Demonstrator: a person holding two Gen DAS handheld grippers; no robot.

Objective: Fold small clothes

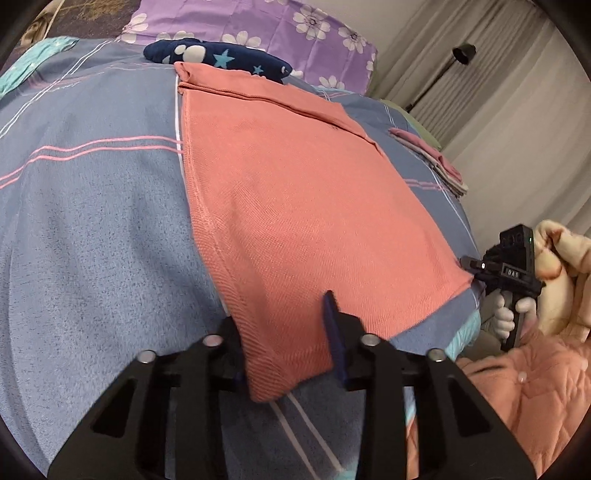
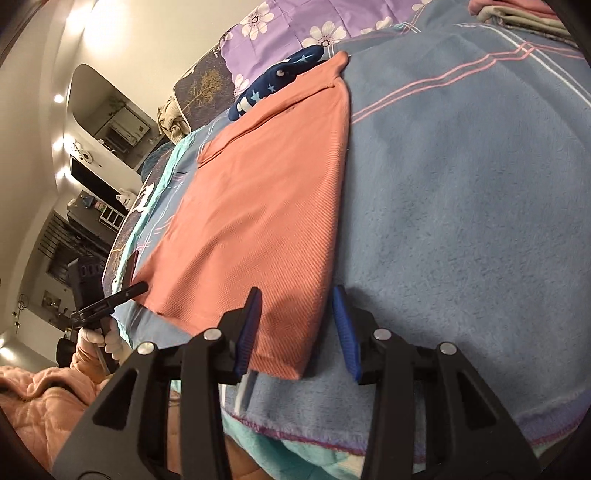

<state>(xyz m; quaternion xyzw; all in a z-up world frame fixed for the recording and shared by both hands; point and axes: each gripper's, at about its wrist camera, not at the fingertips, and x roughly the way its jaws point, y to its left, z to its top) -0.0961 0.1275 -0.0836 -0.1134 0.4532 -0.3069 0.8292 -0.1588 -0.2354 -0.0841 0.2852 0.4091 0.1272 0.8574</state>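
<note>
A salmon-orange knit garment (image 1: 295, 199) lies flat on a blue-grey blanket (image 1: 92, 229). My left gripper (image 1: 284, 314) is open, its fingers straddling the garment's near left corner. In the right wrist view the same garment (image 2: 266, 206) shows, and my right gripper (image 2: 295, 306) is open with its blue pads on either side of the near right corner. The right gripper also shows in the left wrist view (image 1: 480, 266) at the garment's edge. The left gripper shows in the right wrist view (image 2: 129, 290) at the far corner.
A navy star-print cloth (image 1: 221, 55) lies beyond the garment, with a purple flowered pillow (image 1: 277, 26) behind. A stack of folded pink clothes (image 1: 439, 166) sits at the bed's right edge. A floor lamp (image 1: 461, 51) and curtains stand beyond.
</note>
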